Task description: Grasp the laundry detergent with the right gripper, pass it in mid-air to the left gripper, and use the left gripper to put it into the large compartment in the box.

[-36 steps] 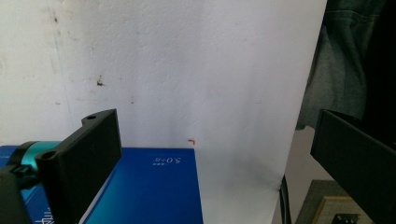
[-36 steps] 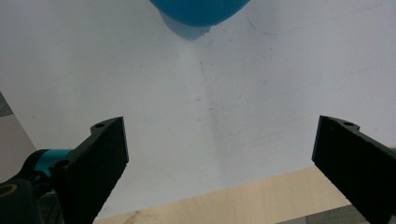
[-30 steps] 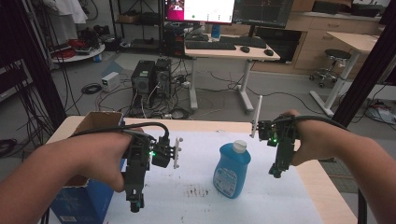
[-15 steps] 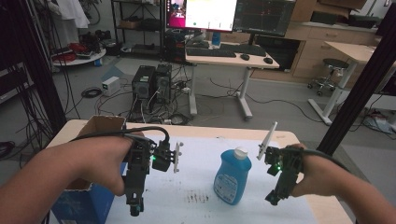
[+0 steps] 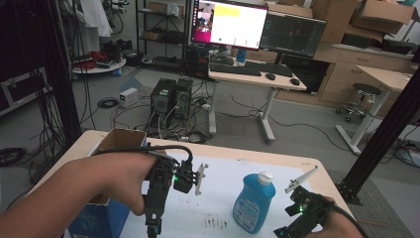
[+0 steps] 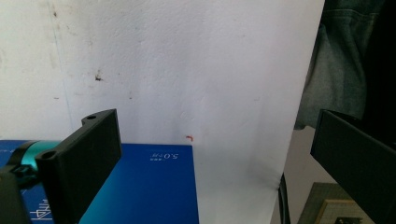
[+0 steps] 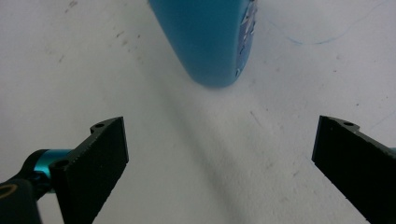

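Ahead of wide right gripper, blue bottle top cropped; left gripper wide.

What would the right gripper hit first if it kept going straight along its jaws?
Probably the blue bottle: it stands dead ahead of the open right gripper on the white table cover, nothing between them, though depth is hard to judge.

left claw: black body, green light, black cable | right claw: black, grey three-cornered plate | forearms: bare, sleeveless
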The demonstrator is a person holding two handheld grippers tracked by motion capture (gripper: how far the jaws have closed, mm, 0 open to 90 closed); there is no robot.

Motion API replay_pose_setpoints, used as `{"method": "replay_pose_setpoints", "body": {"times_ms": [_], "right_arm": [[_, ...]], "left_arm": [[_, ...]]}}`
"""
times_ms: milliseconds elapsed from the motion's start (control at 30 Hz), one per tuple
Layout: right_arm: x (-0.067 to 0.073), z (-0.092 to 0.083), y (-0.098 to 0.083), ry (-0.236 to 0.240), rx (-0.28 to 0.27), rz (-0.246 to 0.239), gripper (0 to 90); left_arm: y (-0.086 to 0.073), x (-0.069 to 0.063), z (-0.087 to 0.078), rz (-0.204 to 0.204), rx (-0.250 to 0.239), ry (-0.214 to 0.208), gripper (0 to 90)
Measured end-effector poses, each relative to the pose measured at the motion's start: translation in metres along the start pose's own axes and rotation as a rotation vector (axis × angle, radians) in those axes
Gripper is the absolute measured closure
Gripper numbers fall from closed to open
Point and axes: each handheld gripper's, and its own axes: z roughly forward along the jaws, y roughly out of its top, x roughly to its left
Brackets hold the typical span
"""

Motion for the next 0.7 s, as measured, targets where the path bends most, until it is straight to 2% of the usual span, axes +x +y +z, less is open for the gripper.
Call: {"method": "replay_pose_setpoints", "body": {"times_ms": [67, 100, 300, 467, 600, 667, 700], "right_arm": [[0.000, 0.002, -0.001, -0.007, -0.017, 0.019, 2.7], [0.001, 0.006, -0.004, -0.013, -0.048, 0.032, 2.7], [0.003, 0.016, -0.008, -0.037, -0.108, 0.065, 2.7], [0.005, 0.022, -0.009, -0.069, -0.186, 0.088, 2.7], [0.006, 0.025, -0.009, -0.086, -0.226, 0.106, 2.7], [0.006, 0.025, -0.009, -0.086, -0.226, 0.106, 2.7], [0.008, 0.028, -0.008, -0.085, -0.279, 0.126, 2.7]], "left_arm": [[0.000, 0.000, 0.000, -0.002, 0.001, 0.000, 1.8], [0.000, 0.001, 0.001, 0.001, 0.002, -0.001, 1.8], [0.002, 0.001, 0.002, 0.000, 0.003, -0.005, 1.8], [0.003, 0.001, 0.002, 0.000, 0.001, -0.008, 1.8], [0.002, 0.001, 0.002, -0.005, -0.002, -0.006, 1.8], [0.002, 0.001, 0.002, -0.002, -0.002, -0.005, 1.8], [0.001, 0.001, 0.002, -0.007, -0.005, -0.005, 1.8]]}}
